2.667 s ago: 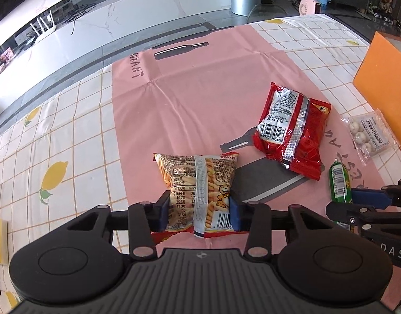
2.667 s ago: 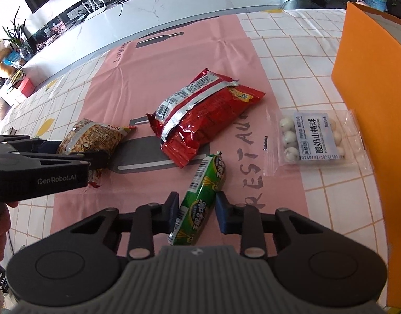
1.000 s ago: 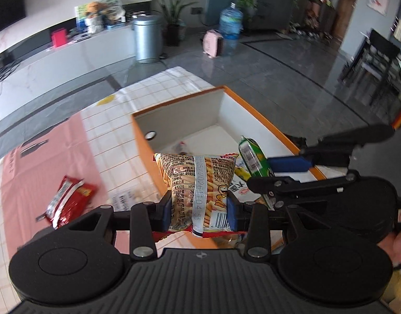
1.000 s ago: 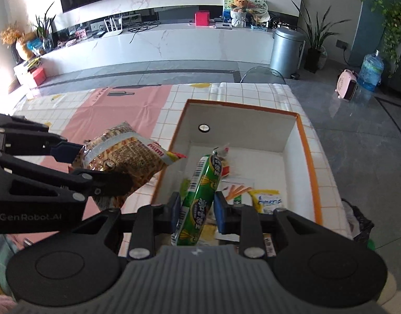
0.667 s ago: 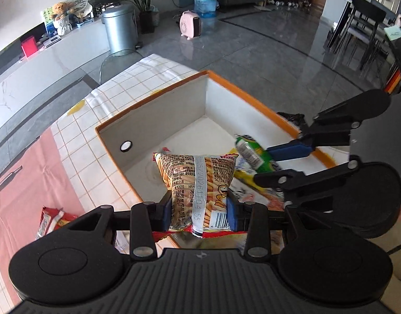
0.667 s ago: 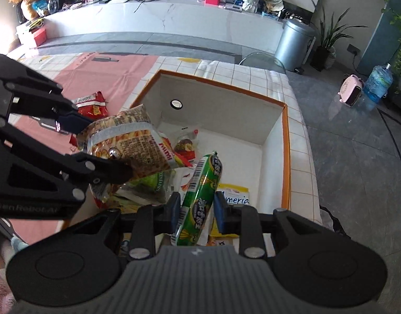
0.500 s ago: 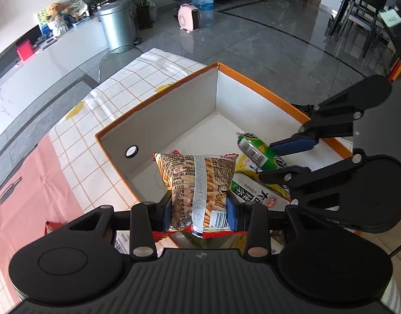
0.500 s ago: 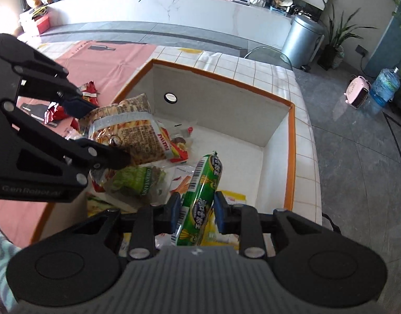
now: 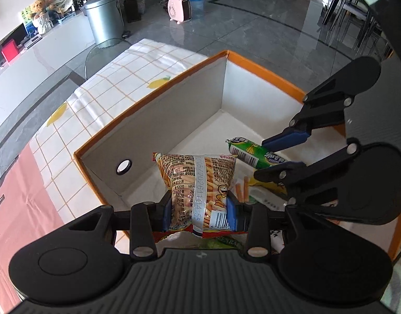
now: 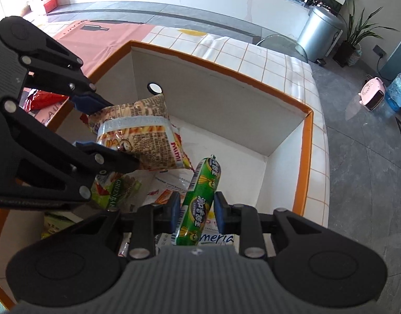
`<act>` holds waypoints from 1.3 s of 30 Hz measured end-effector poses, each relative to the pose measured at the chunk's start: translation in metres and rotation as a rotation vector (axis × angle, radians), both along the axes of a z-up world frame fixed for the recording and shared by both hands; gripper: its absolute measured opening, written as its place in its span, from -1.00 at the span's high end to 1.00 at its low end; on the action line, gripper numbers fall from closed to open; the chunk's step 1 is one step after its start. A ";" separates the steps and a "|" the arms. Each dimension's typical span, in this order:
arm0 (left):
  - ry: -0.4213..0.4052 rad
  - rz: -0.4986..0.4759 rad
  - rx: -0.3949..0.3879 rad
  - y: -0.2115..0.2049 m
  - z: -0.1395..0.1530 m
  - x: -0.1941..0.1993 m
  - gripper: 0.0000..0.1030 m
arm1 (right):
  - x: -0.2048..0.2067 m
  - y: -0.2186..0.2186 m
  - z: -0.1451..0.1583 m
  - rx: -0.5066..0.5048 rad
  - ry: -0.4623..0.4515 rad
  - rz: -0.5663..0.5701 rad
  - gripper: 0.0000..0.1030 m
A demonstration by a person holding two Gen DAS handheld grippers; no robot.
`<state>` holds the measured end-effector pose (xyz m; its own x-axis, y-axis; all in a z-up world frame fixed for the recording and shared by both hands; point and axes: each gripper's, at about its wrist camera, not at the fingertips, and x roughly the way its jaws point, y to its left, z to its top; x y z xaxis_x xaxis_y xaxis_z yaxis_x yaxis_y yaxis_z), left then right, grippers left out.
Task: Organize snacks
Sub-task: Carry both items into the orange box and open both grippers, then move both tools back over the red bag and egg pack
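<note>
The left gripper (image 9: 199, 210) has its jaws squeezed tight on a snack bag (image 9: 200, 185) with stick pictures on it. The bag stands up between the jaws, its long way running from the gripper out ahead, with its top seam pointing away toward the far corner of the box (image 9: 174, 99).

The right gripper (image 10: 195, 210) has its jaws pressed on a green sausage stick (image 10: 200, 198). The stick is long and thin — it runs straight out between the jaws, tilted up a little, and its crimped tip points at the far wall of the box.

Both snacks hang over the inside of the orange-rimmed box, not touching its floor. Seen from the right wrist, the snack bag sits to the left of the jaws and a bit ahead, close to the sausage stick but apart from it.

Under the jaws lie more packets (image 10: 116, 191) on the white box floor. Past the jaws, the far wall has a round hole (image 10: 155, 88). Beyond the box is the checked tablecloth (image 10: 265, 60) — and further off, a silver bin (image 10: 319, 30).
</note>
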<state>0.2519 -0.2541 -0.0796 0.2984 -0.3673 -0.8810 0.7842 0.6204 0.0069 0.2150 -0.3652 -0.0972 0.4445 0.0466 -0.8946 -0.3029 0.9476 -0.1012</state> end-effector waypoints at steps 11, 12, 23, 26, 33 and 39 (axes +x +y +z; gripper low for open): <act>-0.046 -0.025 0.061 -0.006 -0.005 0.002 0.03 | 0.016 0.003 -0.013 -0.021 0.050 0.030 0.63; -0.056 -0.029 0.066 -0.007 -0.005 0.001 -0.03 | 0.017 0.002 -0.013 -0.025 0.052 0.028 0.64; -0.098 -0.061 0.062 -0.004 0.009 -0.018 -0.55 | 0.013 0.000 0.005 -0.022 0.066 -0.008 0.30; -0.111 -0.045 0.039 0.003 0.017 -0.027 -0.55 | 0.005 -0.001 0.012 -0.017 0.058 -0.030 0.16; -0.114 0.005 -0.022 0.029 0.048 -0.045 -0.56 | -0.016 0.007 0.032 -0.007 0.034 -0.085 0.01; -0.123 0.115 -0.094 0.064 0.073 -0.061 -0.60 | -0.035 0.020 0.051 0.067 0.001 -0.186 -0.02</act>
